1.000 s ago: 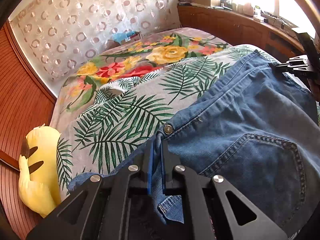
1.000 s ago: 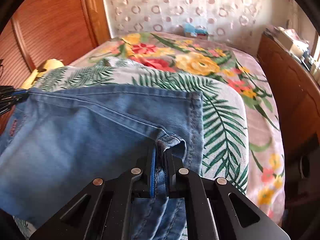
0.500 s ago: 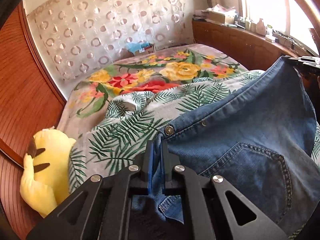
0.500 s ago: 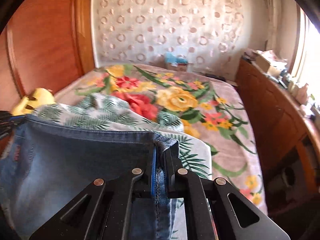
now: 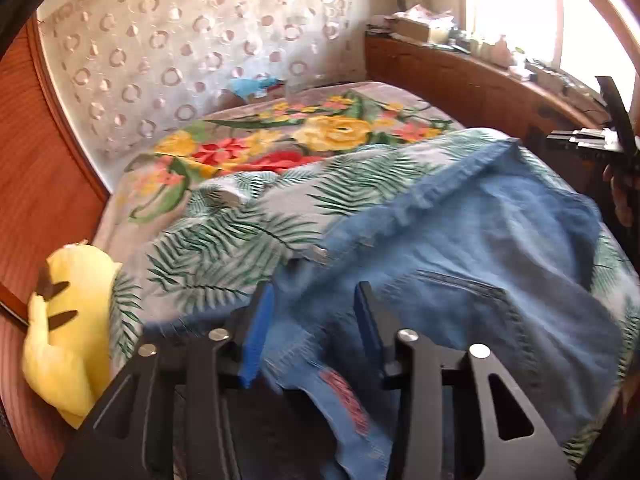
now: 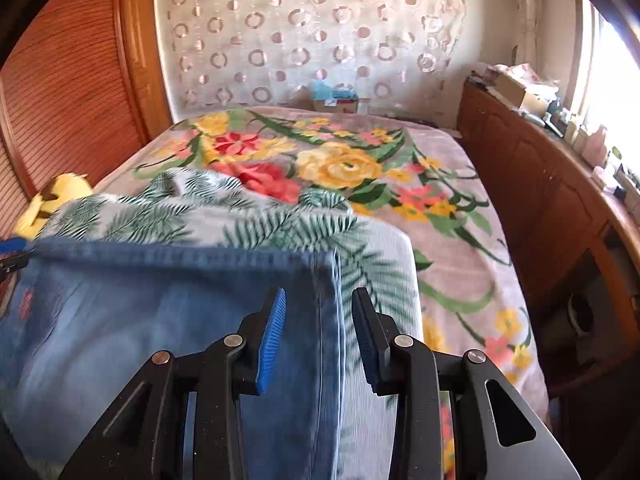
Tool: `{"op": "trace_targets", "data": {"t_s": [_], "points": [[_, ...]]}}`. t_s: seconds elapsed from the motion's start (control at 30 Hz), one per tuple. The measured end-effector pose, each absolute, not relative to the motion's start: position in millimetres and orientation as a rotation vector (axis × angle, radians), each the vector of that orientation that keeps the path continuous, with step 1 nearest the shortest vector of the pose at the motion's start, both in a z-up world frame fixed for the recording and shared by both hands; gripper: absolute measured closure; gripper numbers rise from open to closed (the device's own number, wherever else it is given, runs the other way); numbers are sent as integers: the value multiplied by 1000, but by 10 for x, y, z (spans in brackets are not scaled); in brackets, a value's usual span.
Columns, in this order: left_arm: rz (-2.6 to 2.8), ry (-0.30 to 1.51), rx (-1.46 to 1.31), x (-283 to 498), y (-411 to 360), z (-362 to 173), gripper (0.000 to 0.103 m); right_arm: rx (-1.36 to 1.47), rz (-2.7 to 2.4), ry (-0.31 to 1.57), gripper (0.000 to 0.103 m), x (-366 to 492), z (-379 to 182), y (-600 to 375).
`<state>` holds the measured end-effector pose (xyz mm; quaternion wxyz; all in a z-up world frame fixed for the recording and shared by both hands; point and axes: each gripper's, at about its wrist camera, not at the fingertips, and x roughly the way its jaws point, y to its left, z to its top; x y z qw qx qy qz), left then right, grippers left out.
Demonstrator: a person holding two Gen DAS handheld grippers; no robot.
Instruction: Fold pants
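Both tongs are opening, jaws apart and gripping nothing: the left tongs (image 5: 314, 320) stand spread over the waistband end of the blue denim pants (image 5: 460, 264), with cloth lying loose in the gap but not pressed by the blue ribbed pads (image 5: 256, 336), and the right tongs (image 6: 318, 328) are likewise released, the stitched edge of the pants (image 6: 160, 320) running between their fingers without contact. The pants lie spread just ahead of and below both tongs on a grey palm-leaf printed sheet (image 6: 224, 220), which covers the near part of the bed. Beyond it stretches a floral blanket with yellow and red blooms (image 6: 344, 168). Left of the left tongs, a yellow plush toy (image 5: 68, 340) rests against the reddish wooden panelled wall (image 5: 36, 168). Far ahead hangs a cream curtain with ring patterns (image 6: 312, 32), and to the right runs a cluttered wooden cabinet (image 6: 540, 184).
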<state>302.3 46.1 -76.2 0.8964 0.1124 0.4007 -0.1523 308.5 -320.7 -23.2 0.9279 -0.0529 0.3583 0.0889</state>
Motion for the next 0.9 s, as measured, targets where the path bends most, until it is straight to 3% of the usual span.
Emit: {"op": "trace_targets", "data": {"t_s": [0.1,0.17,0.47,0.9], "points": [[-351,809,216,2858,370,-742,56,-98,216,737,66,2726,-258,-3359],[-383,806,197,2736,269,-752,47,-90,233,742,66,2485,-295,-3449],[-513,835,194,2455,-312,-891,42,-33,262,784,66,1843,-308,-3693],[-554,825,191,2236,-754,-1003,34,39,241,800,64,1781,-400,-3793]]}}
